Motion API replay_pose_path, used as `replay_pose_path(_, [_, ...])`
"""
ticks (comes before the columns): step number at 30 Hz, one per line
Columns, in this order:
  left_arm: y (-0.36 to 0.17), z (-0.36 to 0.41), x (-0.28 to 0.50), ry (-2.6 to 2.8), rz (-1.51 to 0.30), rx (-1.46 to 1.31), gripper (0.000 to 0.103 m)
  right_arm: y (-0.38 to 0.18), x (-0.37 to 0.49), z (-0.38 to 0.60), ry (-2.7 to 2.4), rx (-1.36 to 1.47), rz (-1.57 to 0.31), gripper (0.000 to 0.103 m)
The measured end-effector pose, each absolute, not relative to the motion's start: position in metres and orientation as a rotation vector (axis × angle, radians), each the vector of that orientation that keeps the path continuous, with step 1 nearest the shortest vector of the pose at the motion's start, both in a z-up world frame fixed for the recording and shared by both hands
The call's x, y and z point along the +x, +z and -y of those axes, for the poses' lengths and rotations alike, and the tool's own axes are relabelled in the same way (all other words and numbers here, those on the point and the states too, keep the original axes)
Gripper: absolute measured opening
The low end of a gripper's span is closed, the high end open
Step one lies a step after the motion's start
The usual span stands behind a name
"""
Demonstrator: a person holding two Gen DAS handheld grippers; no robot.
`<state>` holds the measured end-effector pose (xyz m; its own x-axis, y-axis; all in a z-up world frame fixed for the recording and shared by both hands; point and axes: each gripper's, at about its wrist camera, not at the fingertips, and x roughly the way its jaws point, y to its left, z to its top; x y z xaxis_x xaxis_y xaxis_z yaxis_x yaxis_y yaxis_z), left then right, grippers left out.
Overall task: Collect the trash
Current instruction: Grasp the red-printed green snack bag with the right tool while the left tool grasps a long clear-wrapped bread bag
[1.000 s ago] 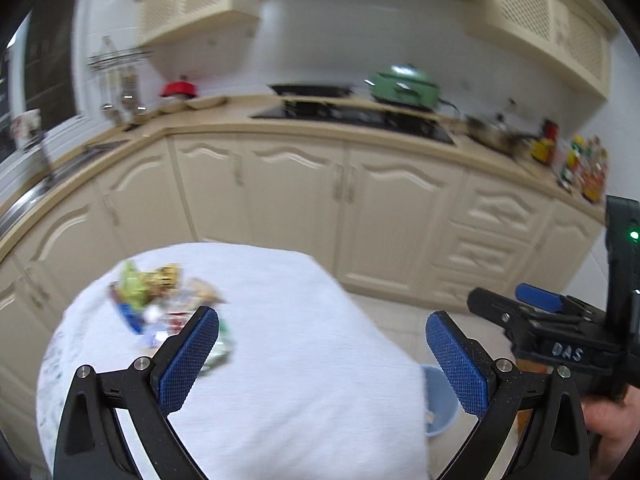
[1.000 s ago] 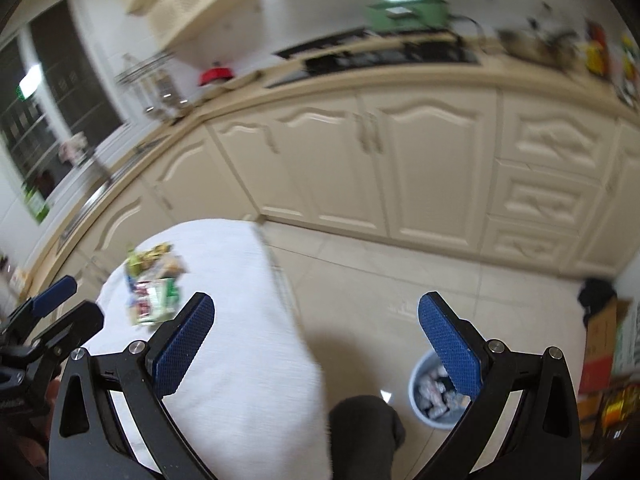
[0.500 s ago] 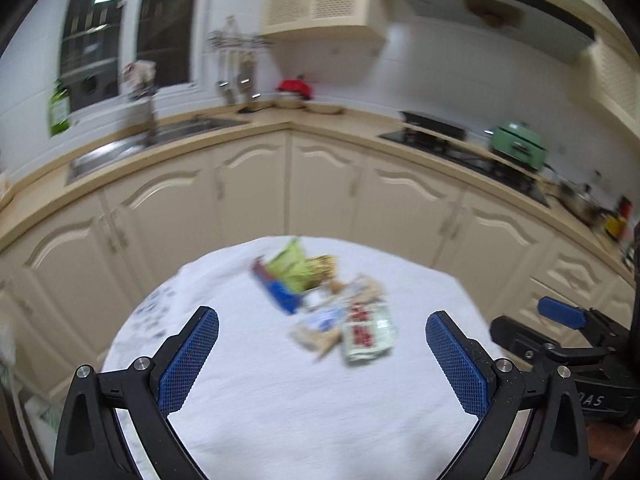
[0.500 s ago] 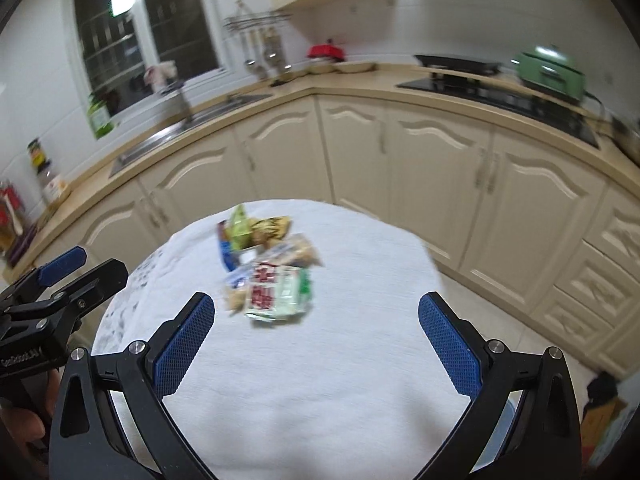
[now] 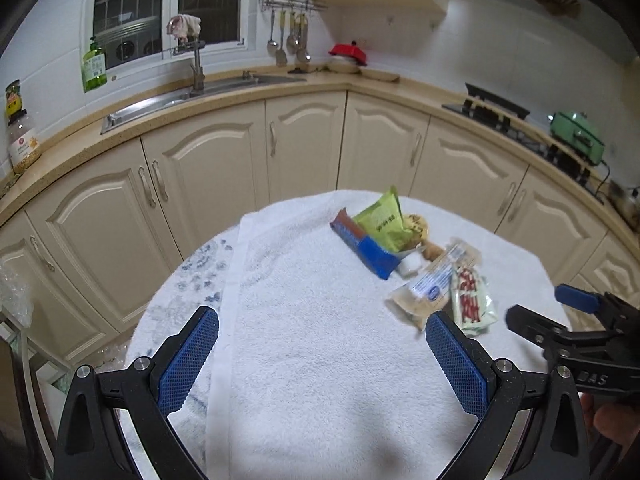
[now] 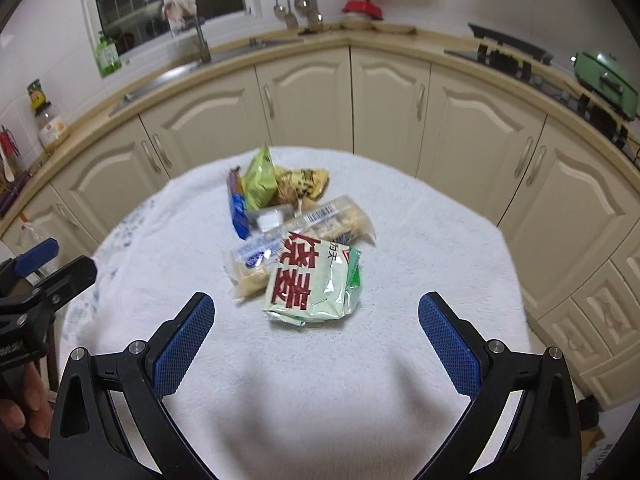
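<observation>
White towel [image 6: 400, 360] carries the whole wrapper pile [image 6: 296, 240] ahead of our fingers; right gripper [image 6: 316, 336] and left gripper [image 5: 322, 354] are both spread and empty, so we judge nothing collected.

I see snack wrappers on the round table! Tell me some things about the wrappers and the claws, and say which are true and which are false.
1. Both claws are open. True: left claw, right claw.
2. The right claw grips the pale green wrapper. False: it hovers short of it, holding nothing.
3. The wrappers lie on a white towel. True.
4. The blue wrapper sits alone, far from the others. False: it lies against the pile.
</observation>
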<state>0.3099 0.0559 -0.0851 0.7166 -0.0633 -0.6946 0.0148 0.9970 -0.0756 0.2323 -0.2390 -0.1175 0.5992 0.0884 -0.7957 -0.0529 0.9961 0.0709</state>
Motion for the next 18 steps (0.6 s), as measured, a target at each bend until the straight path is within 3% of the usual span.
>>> replay_pose_path(10, [-0.128, -0.034, 0.395, -0.079, -0.84, 0.009, 0.102, -0.177, 0.281, 0.246, 0.047, 0.05, -1.06, 0.102])
replay_pose_path(12, [-0.133, -0.026, 0.408, -0.094, -0.85, 0.031, 0.102, -0.18, 0.284, 0.246, 0.075, 0.052, -1.066, 0.095])
replay_pose_path(13, [-0.135, -0.022, 0.412, -0.097, -0.852, 0.037, 0.102, -0.182, 0.285, 0.245, 0.093, 0.048, -1.071, 0.084])
replay_pose_path(15, [-0.139, -0.012, 0.425, -0.11, -0.859, 0.058, 0.102, -0.183, 0.284, 0.246, 0.124, 0.052, -1.068, 0.073])
replay_pose_path(18, [-0.146, 0.001, 0.442, -0.13, -0.864, 0.089, 0.102, -0.183, 0.279, 0.255, 0.12, 0.075, -1.061, 0.071])
